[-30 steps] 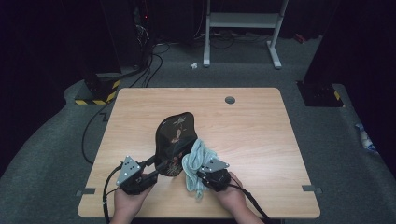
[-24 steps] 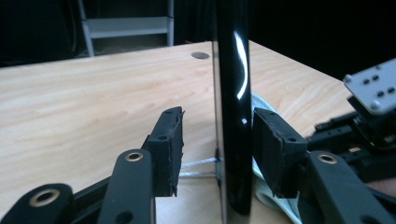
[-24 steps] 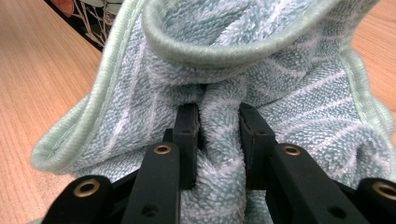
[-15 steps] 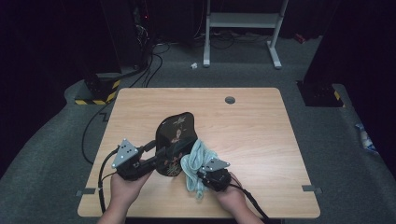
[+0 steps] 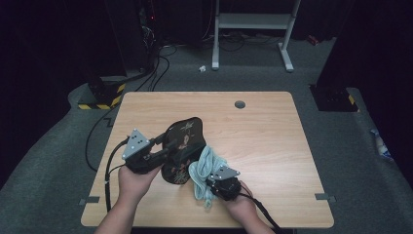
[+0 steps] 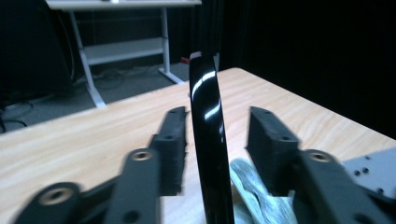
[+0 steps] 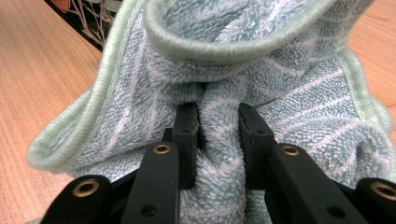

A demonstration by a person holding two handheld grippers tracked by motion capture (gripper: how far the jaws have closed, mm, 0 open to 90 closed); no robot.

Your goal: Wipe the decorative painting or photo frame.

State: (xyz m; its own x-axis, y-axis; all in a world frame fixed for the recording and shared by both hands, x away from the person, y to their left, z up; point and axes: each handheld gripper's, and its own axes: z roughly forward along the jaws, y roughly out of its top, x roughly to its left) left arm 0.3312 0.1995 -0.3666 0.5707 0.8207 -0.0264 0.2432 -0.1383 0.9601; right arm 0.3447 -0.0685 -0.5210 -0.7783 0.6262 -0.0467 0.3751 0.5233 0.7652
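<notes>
A black lacquered tray (image 5: 182,141) with a flower pattern stands tilted up on the wooden table (image 5: 272,146). My left gripper (image 5: 164,146) reaches in from its left side. In the left gripper view the tray's glossy rim (image 6: 205,116) runs upright between the jaws of my left gripper (image 6: 217,126), close to one pad with a gap to the other. A pale green towel (image 5: 204,168) lies bunched against the tray's right side. My right gripper (image 5: 210,181) is shut on a fold of that towel (image 7: 261,70), pinched between the jaws (image 7: 218,121). A tray corner (image 7: 84,18) shows behind it.
A round cable hole (image 5: 239,104) sits near the table's far edge. Beyond the table stand a white desk frame (image 5: 253,29) and a black-and-yellow striped box (image 5: 100,93) with cables on the grey floor. The table's right half is bare wood.
My left gripper has risen and moved forward along the tray's left side, from near the tray's lower corner. The right gripper and the towel have hardly moved.
</notes>
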